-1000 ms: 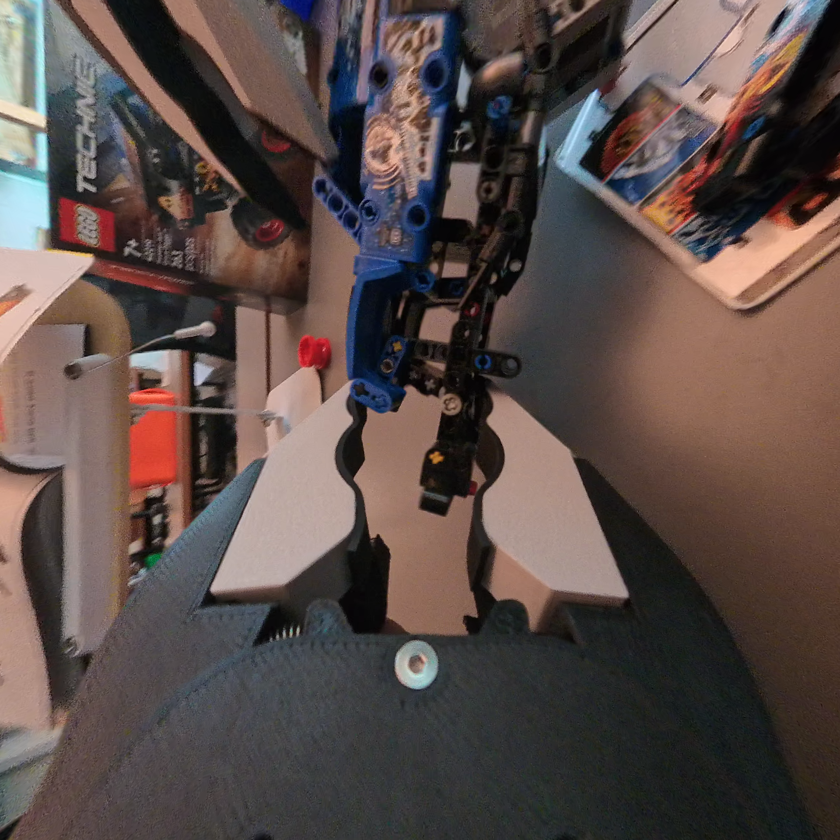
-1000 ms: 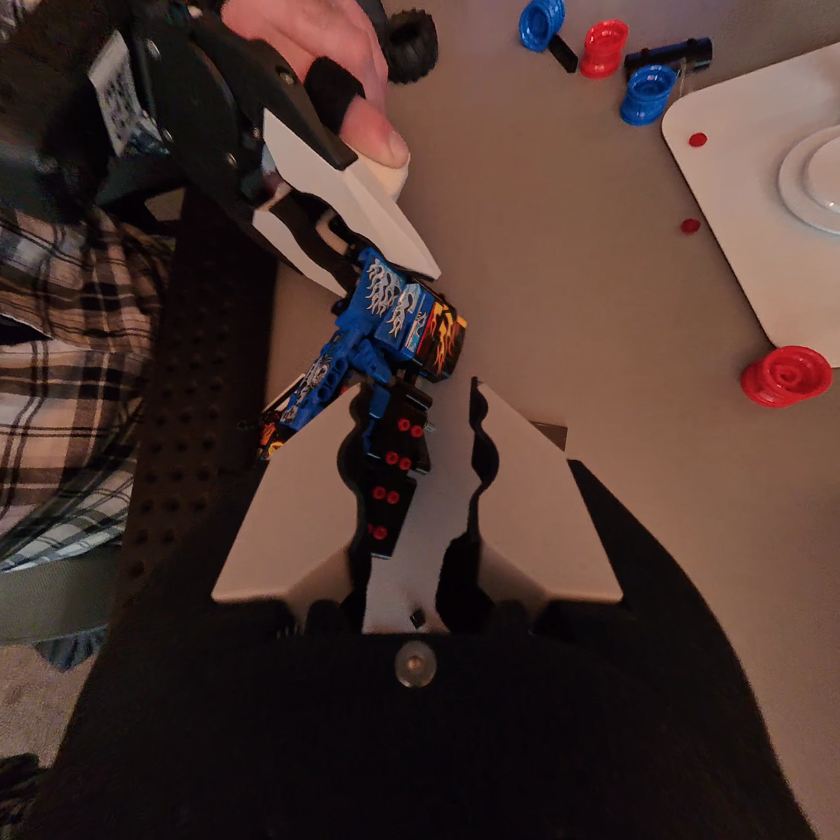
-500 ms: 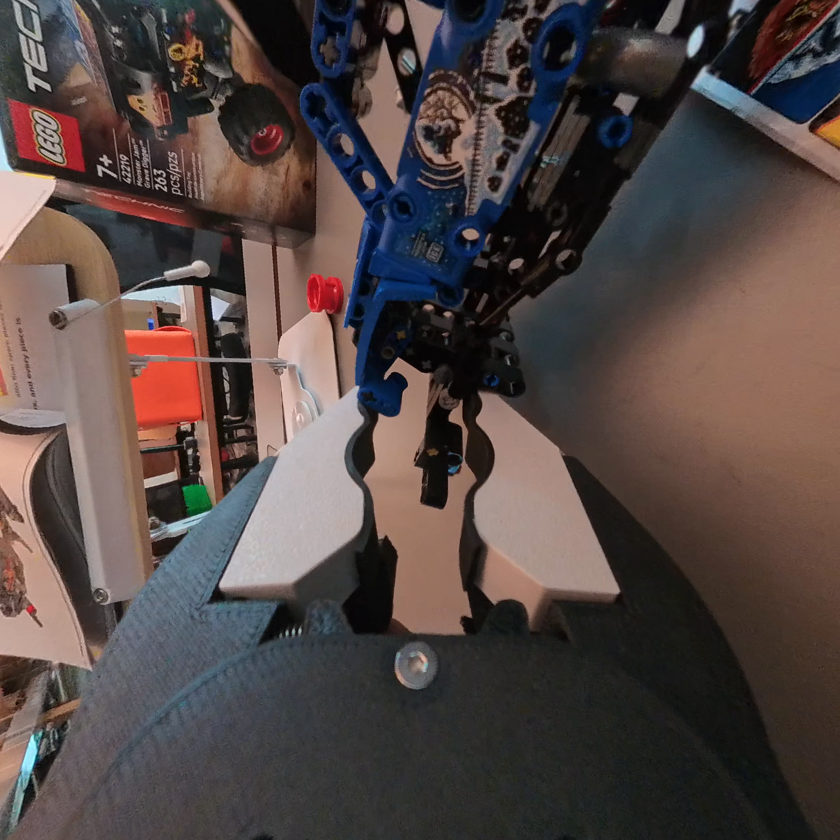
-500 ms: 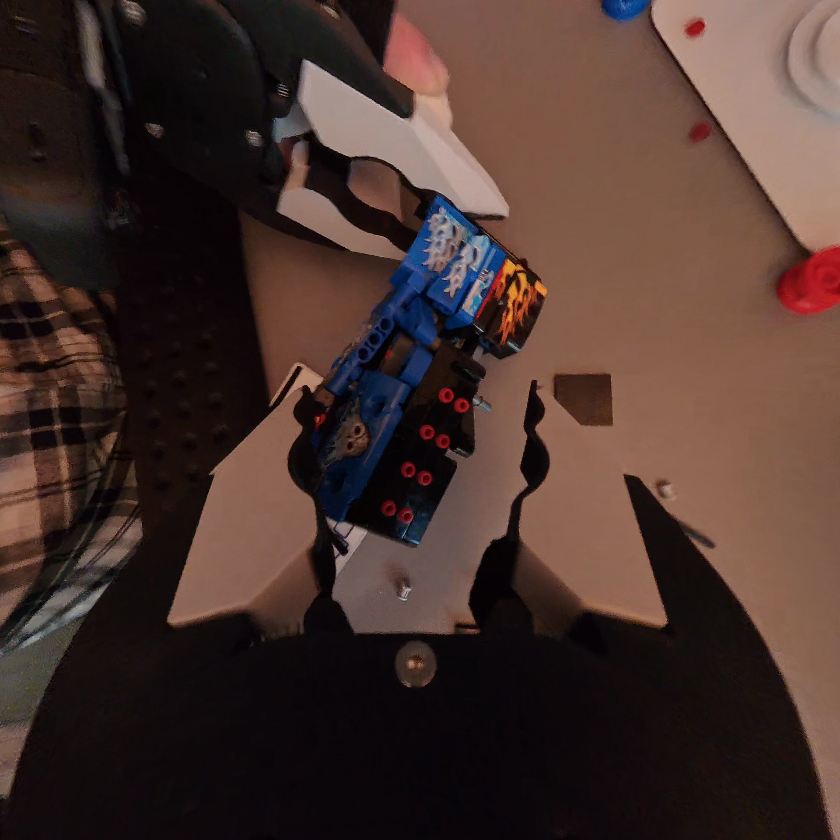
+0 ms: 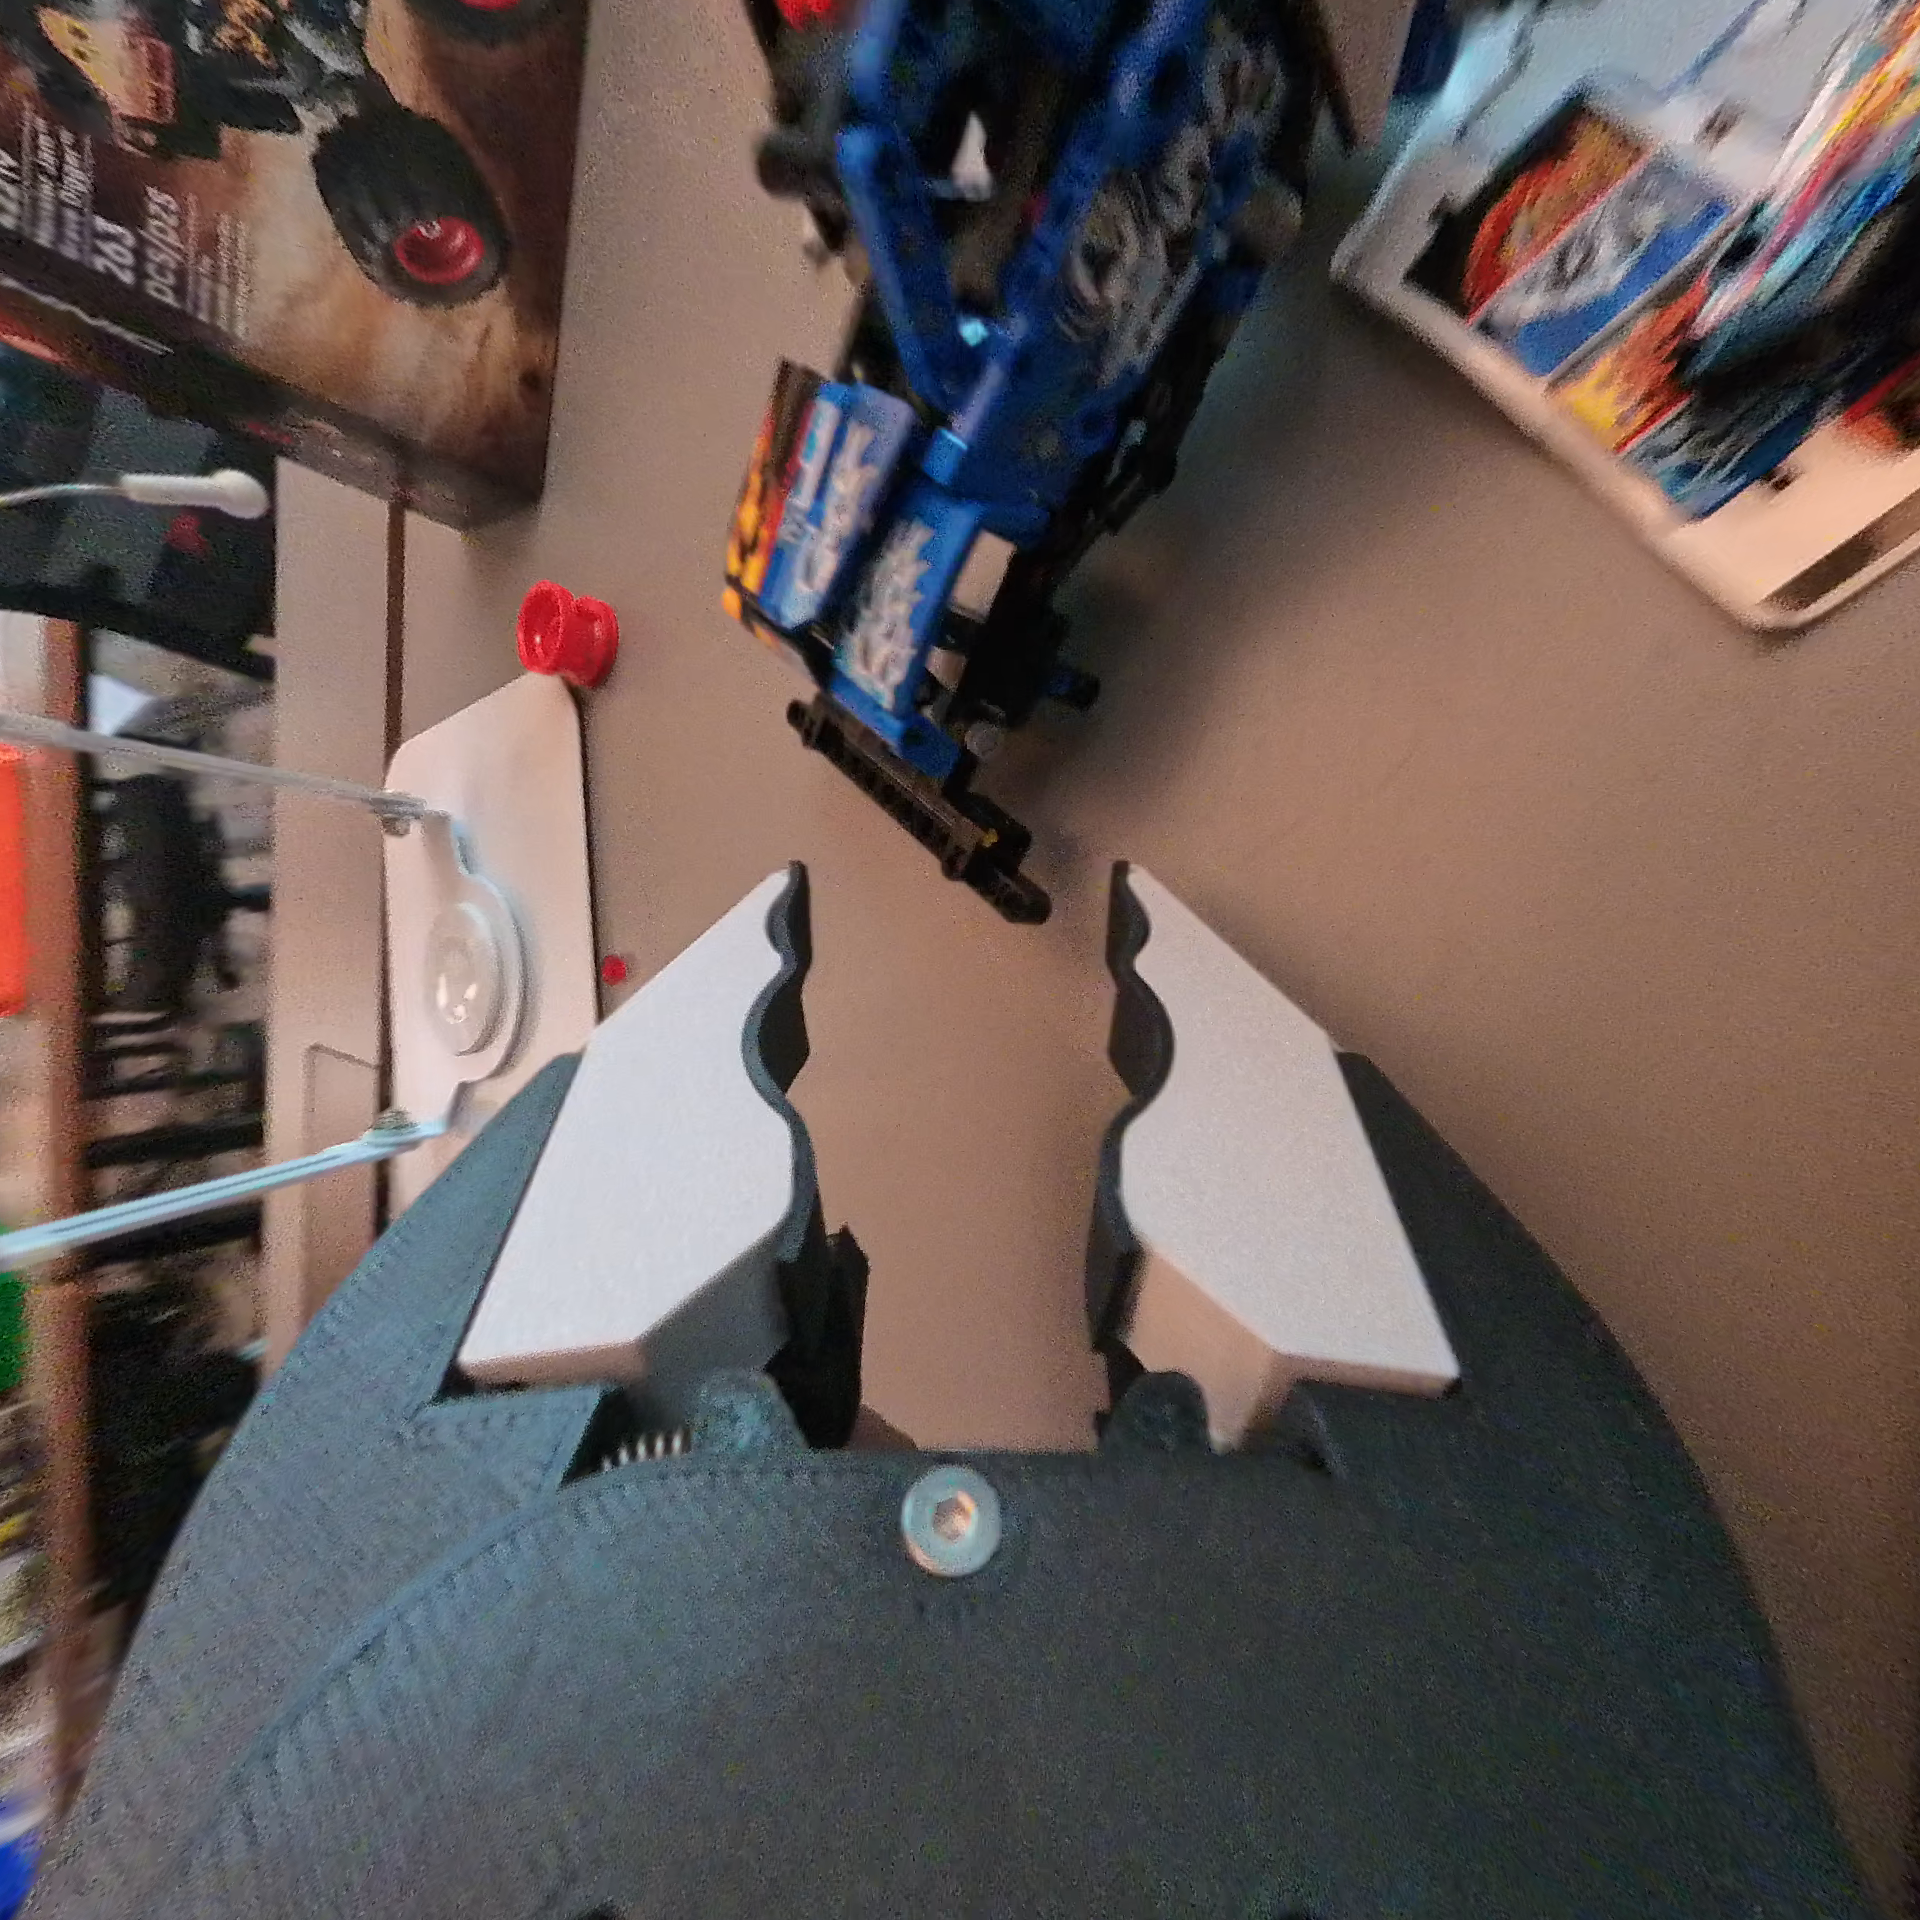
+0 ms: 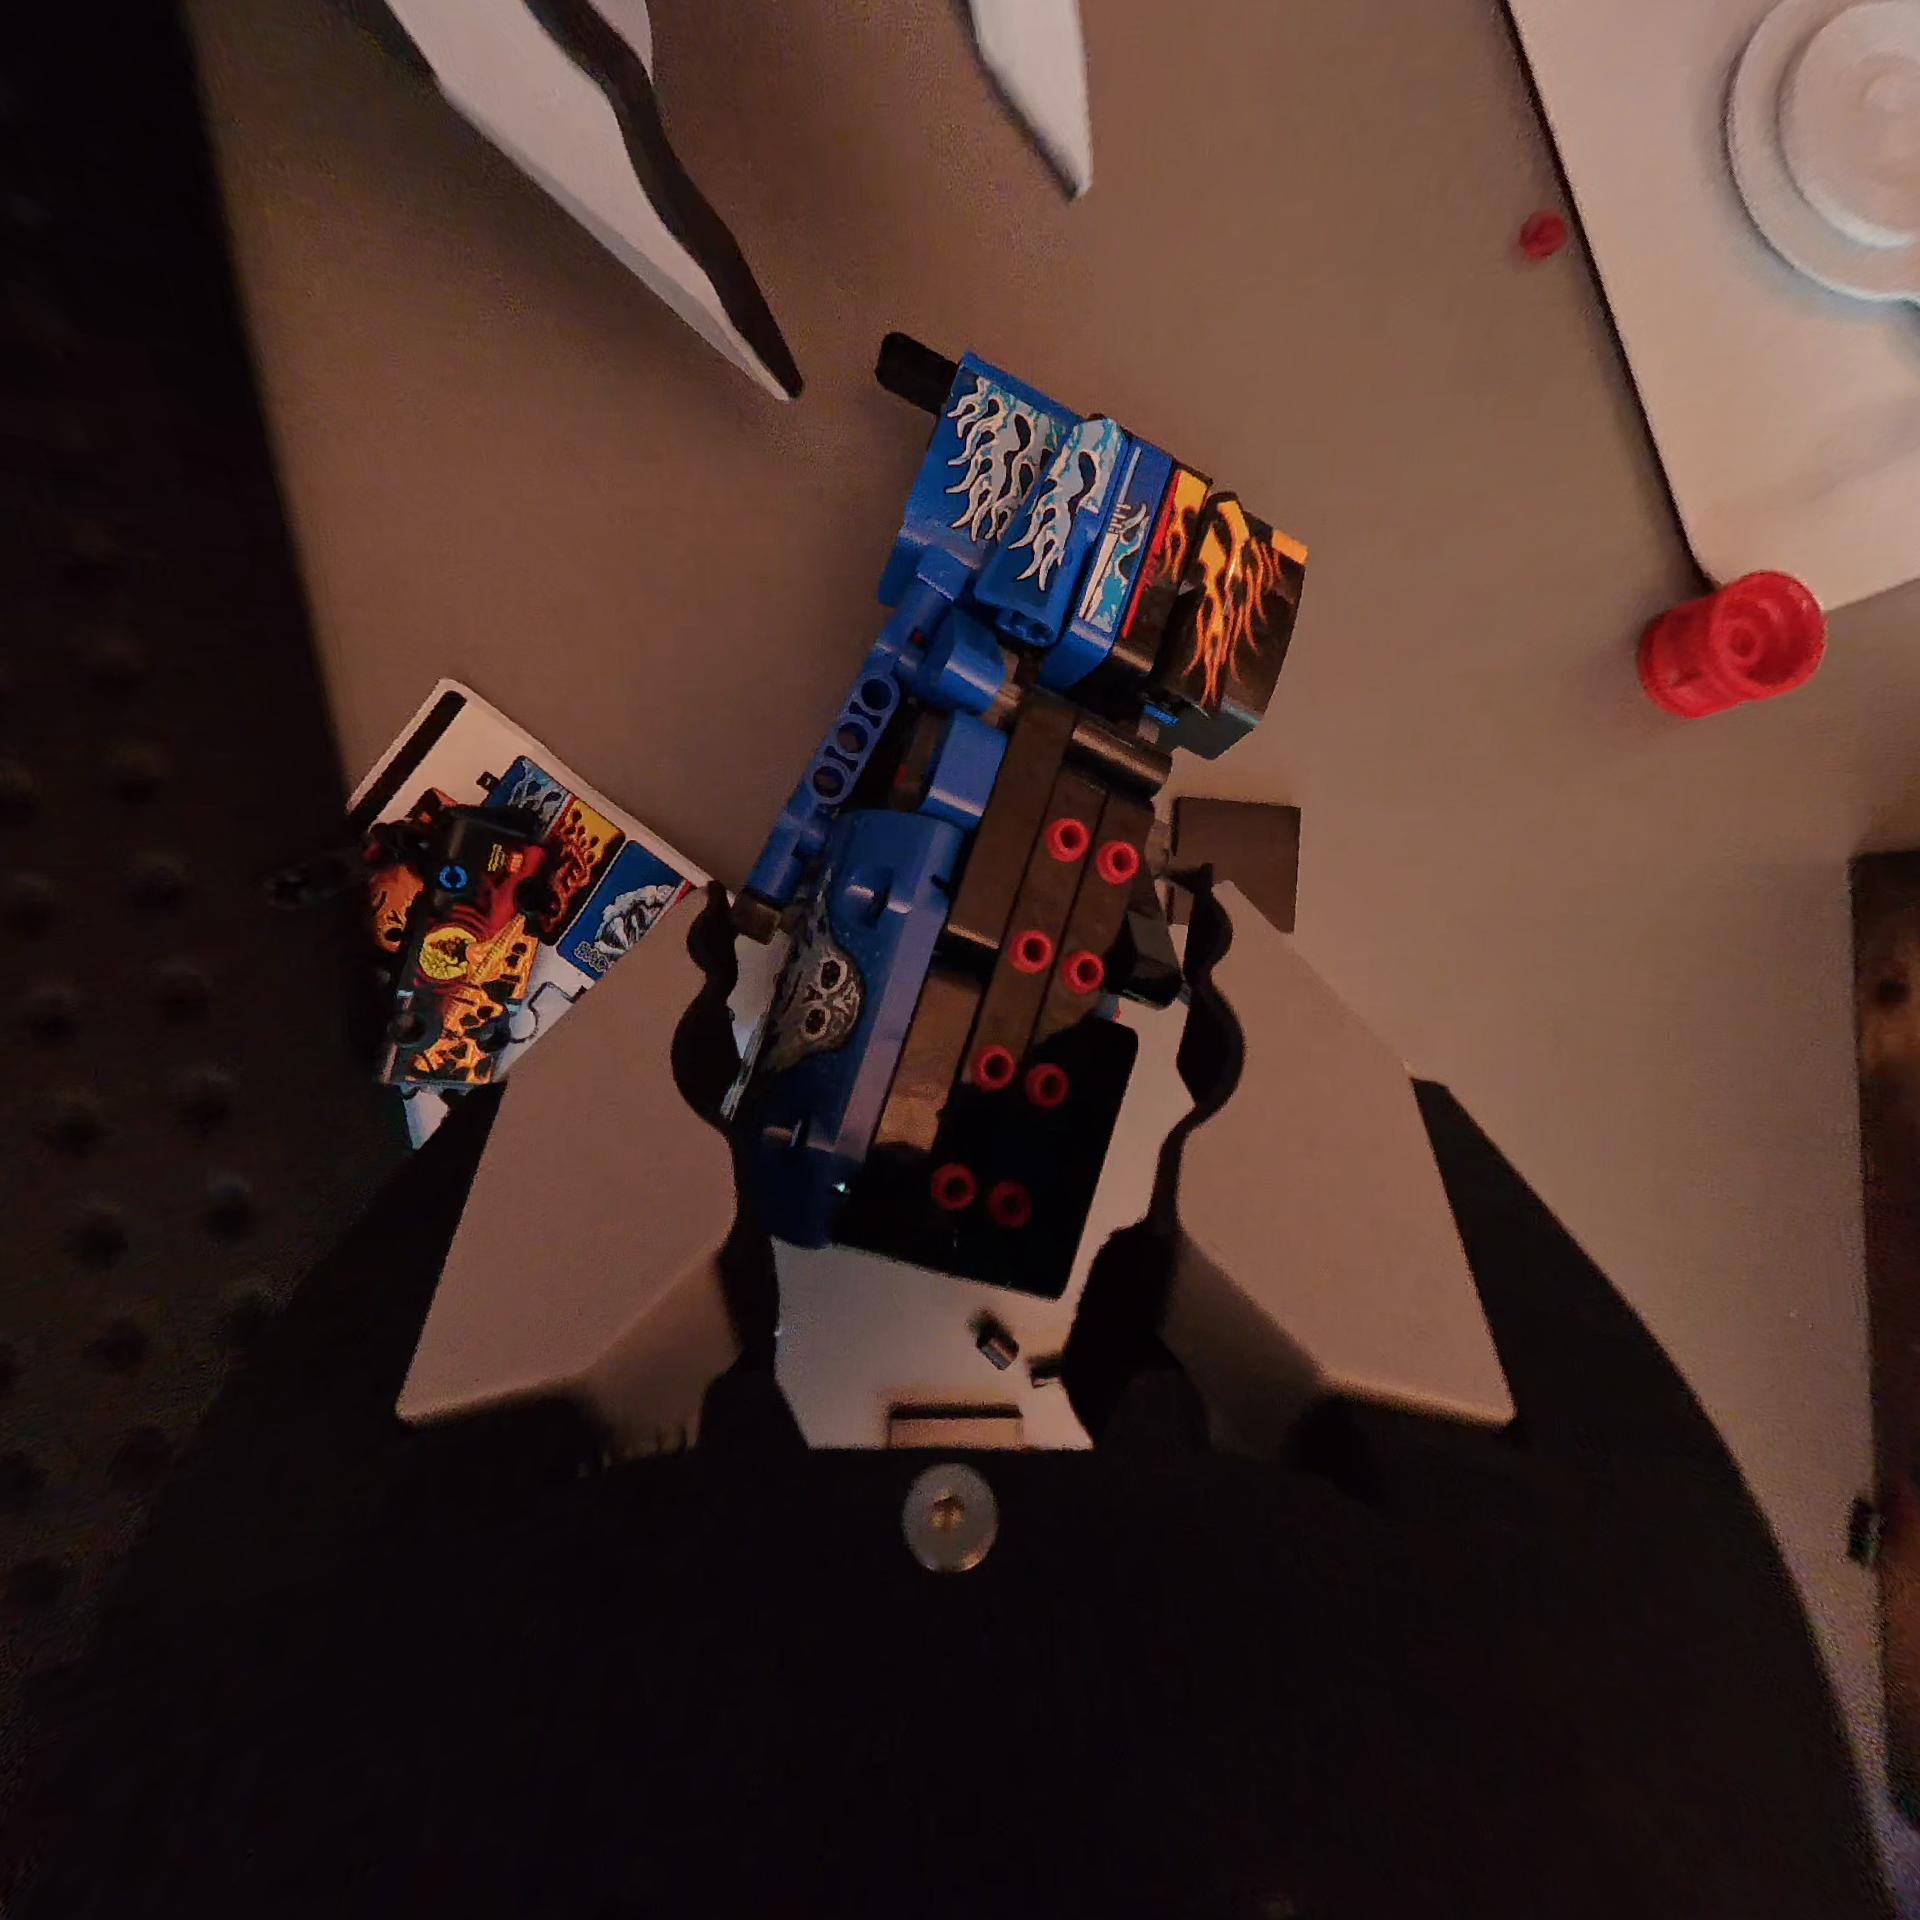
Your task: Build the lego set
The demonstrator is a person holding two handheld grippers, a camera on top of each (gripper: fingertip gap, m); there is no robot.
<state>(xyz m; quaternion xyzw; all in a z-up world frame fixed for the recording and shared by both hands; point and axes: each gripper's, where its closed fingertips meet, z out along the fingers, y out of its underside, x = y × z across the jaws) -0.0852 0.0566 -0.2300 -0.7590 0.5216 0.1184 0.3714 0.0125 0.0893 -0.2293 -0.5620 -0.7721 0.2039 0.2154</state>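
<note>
The left gripper (image 5: 956, 883) gaped empty, bare grey table (image 5: 1455, 935) around its tips. The right gripper (image 6: 961, 914) clamped the blue-black Lego truck body (image 6: 997, 831), a red wheel hub (image 6: 1730, 644) well apart.

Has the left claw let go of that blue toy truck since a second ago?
Yes. The left gripper now stands open and pulled back from the truck model; the right gripper holds it above the table.

A grey-brown table (image 5: 1455, 831) fills most of both views under dim, warm light. At the left of the left wrist view, blurred dark shelves (image 5: 156, 987) stand behind the table edge.
</note>
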